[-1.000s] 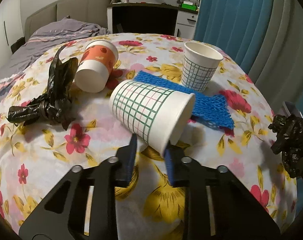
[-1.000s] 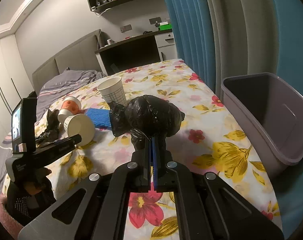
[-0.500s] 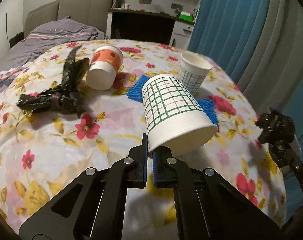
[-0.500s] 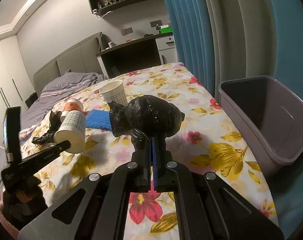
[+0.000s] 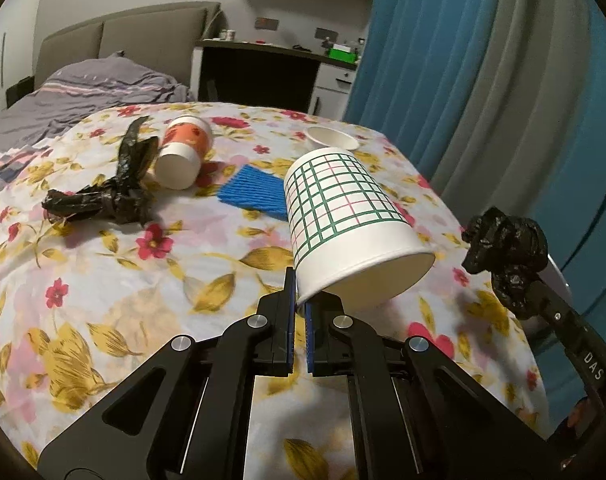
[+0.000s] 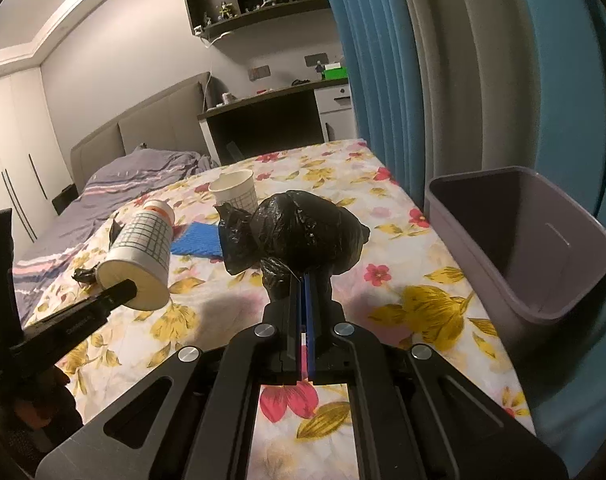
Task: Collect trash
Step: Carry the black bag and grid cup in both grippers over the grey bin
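A grid-patterned paper cup [image 5: 343,224] is pinched by its rim in the closed jaws of the left gripper [image 5: 298,312] and held tilted above the floral bed [image 5: 103,300]. A knotted black bag [image 6: 303,236] is clamped in the right gripper [image 6: 304,292], near the grey bin [image 6: 543,248] beside the bed. On the bed lie an orange cup [image 5: 183,152], a blue mesh [image 5: 255,192], another black bag [image 5: 111,196] and an upright cup [image 5: 331,138].

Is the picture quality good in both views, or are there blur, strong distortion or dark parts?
Left wrist view: sharp, the checked paper cup is crisp; fisheye bends the blue curtain. Right wrist view: the bin interior is shadowed, the black trash bag shows small glints.
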Demonstrator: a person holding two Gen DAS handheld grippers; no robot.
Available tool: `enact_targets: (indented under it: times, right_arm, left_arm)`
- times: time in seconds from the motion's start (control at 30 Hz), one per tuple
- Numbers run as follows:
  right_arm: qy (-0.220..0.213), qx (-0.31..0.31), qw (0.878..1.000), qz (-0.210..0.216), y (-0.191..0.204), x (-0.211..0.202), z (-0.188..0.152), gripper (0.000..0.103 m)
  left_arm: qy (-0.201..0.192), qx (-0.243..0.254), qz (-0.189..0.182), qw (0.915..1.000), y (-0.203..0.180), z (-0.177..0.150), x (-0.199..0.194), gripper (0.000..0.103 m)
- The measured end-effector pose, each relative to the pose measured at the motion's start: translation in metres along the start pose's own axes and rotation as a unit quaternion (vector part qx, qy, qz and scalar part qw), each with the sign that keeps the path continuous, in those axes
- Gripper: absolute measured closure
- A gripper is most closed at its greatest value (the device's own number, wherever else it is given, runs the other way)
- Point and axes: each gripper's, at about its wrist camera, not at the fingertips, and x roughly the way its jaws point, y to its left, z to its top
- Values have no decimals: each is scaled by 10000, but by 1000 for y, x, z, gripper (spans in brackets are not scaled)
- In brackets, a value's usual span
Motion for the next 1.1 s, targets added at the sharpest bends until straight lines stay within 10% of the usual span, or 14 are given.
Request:
enact_targets:
  times: [0.63,1.1]
  right_arm:
    - [-342,182,9976,-570,-37,-30,6,101]
    - [-579,473,9844,-1593,-122,-32,26,101]
  left_arm:
    - [-71,671,-749,9949,-76,6,-1,100]
    - [186,1397,-1756,9743,-197,23,43,100]
